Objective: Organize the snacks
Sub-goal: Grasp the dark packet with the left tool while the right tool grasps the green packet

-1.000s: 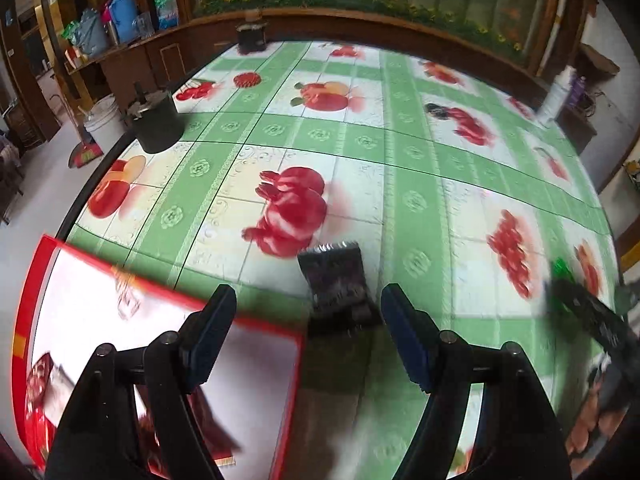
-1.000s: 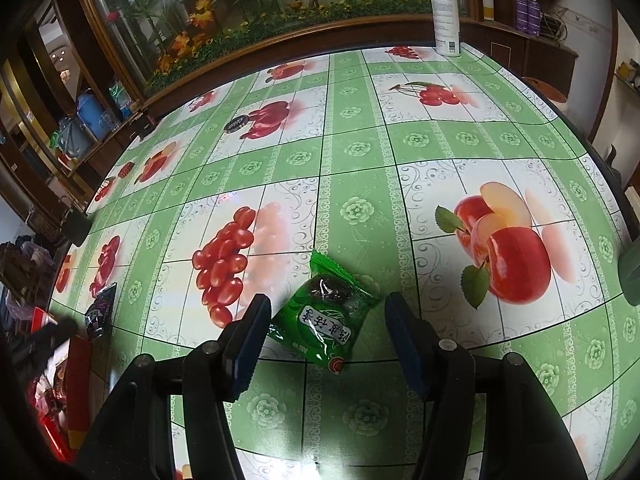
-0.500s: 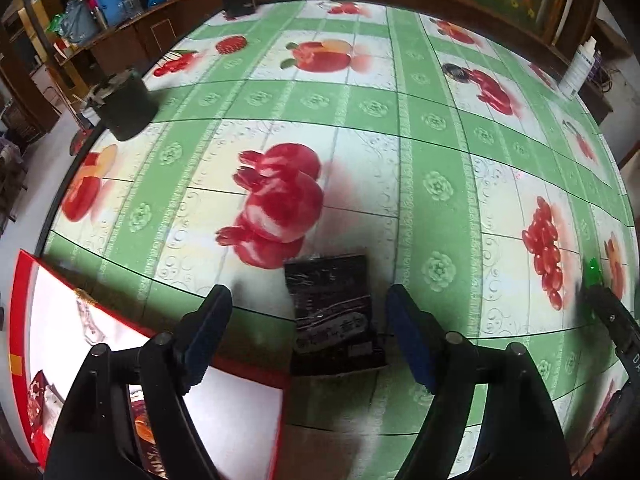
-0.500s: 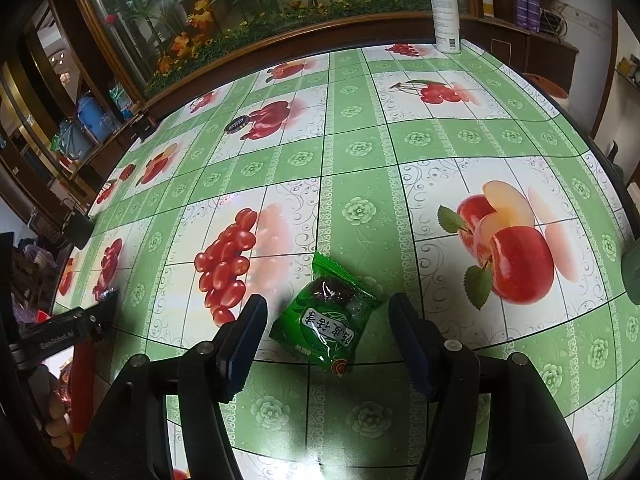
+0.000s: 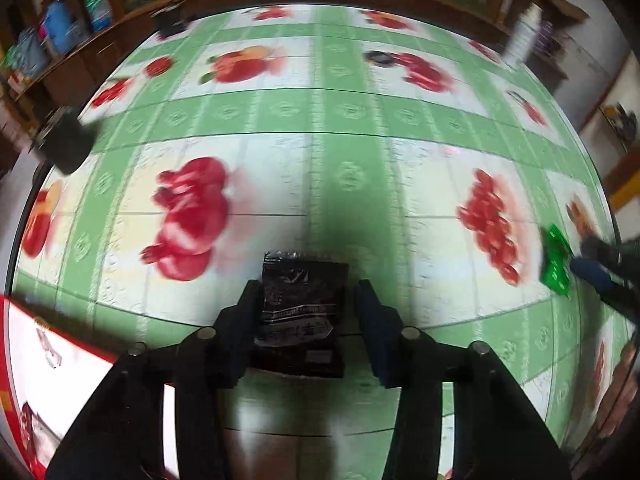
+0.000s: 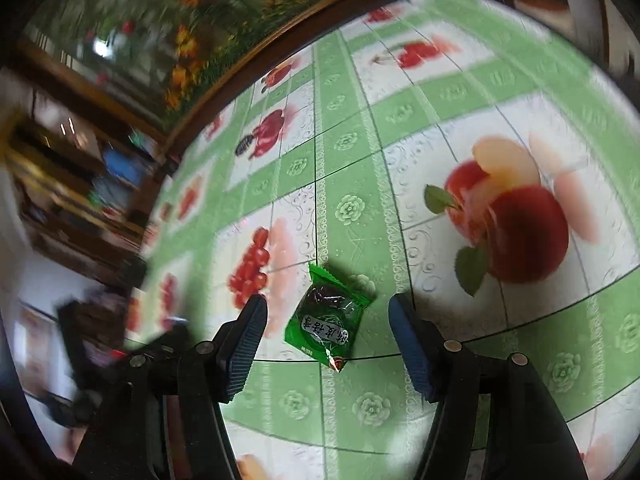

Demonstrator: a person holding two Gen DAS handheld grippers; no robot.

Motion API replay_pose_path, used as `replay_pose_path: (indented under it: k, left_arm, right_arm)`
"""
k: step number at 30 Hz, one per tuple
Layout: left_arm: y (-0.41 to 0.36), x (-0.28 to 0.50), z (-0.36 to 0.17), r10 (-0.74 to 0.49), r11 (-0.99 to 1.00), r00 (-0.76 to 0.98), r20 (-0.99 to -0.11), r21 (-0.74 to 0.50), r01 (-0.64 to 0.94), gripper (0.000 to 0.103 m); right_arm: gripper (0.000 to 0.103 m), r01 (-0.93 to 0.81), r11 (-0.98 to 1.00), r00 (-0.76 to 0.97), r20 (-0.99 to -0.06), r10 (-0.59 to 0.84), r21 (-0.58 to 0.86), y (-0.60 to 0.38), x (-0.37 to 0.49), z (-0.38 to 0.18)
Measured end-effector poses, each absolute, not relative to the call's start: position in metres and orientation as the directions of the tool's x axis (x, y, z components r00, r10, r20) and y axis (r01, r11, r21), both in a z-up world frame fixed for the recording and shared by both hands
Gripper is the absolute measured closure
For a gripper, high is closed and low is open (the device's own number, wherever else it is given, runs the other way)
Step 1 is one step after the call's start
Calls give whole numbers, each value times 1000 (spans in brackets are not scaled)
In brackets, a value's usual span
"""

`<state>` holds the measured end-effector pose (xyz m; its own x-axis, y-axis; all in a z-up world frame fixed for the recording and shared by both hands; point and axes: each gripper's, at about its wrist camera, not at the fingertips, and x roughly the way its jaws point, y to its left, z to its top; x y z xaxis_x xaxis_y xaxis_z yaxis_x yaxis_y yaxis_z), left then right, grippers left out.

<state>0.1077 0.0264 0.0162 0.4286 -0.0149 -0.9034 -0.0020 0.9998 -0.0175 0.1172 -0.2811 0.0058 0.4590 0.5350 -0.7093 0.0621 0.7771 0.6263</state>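
Observation:
A black snack packet lies flat on the green fruit-print tablecloth, between the fingers of my left gripper, which is open around it with a small gap on the right side. A green snack packet lies on the cloth between the fingers of my right gripper, which is open wide and does not touch it. The green packet and the right gripper's fingers also show at the right edge of the left wrist view.
A red-rimmed white tray with some snacks sits at the lower left of the left wrist view. A dark round container stands at the table's left edge. A white bottle stands at the far right. Wooden shelves surround the table.
My left gripper has moved forward and down over the black packet and its fingers have narrowed around it. My right gripper has tilted and come closer to the green packet.

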Motion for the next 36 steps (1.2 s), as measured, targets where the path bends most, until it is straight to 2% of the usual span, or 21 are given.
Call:
replay_pose_path:
  k: [2, 5, 10, 15, 17, 19, 20, 22, 27, 32, 36]
  left_arm:
    - [15, 104, 17, -26, 999, 439, -898, -10, 39, 64]
    - [8, 100, 17, -48, 997, 446, -894, -18, 71, 65]
    - [-1, 88, 17, -68, 995, 469, -881, -27, 94, 68]
    - [-2, 68, 16, -103, 992, 491, -865, -55, 110, 69]
    - [-1, 60, 17, -121, 991, 498, -858, -77, 109, 69]
    - [-2, 52, 17, -132, 989, 503, -854, -84, 118, 70]
    - [-1, 50, 17, -137, 989, 504, -853, -89, 119, 70]
    - [1, 44, 17, -154, 987, 505, -849, -110, 116, 71]
    - [5, 28, 18, -185, 982, 512, -839, -144, 119, 75]
    - [3, 14, 18, -180, 983, 530, -828, -129, 131, 76]
    - [5, 5, 17, -181, 983, 549, -816, -125, 137, 76]
  right_arm:
    - [38, 81, 763, 465, -702, 540, 641, -286, 117, 5]
    - [38, 67, 807, 467, -733, 494, 587, -276, 116, 9]
    - [38, 29, 911, 481, -804, 349, 412, -244, 111, 17]
    - [39, 5, 978, 523, -834, 175, 209, -213, 102, 16]
    - [43, -13, 998, 551, -833, 57, 60, -195, 97, 13]
    - [57, -44, 997, 595, -804, -23, -61, -176, 90, 11]
    - [64, -60, 996, 598, -801, -16, -64, -172, 89, 12]
    - [69, -81, 993, 606, -796, -16, -82, -169, 87, 13]
    - [76, -77, 995, 576, -811, 98, 65, -190, 93, 18]
    - [86, -90, 917, 515, -770, 377, 389, -224, 96, 22]
    - [86, -67, 872, 489, -746, 452, 485, -234, 100, 18]
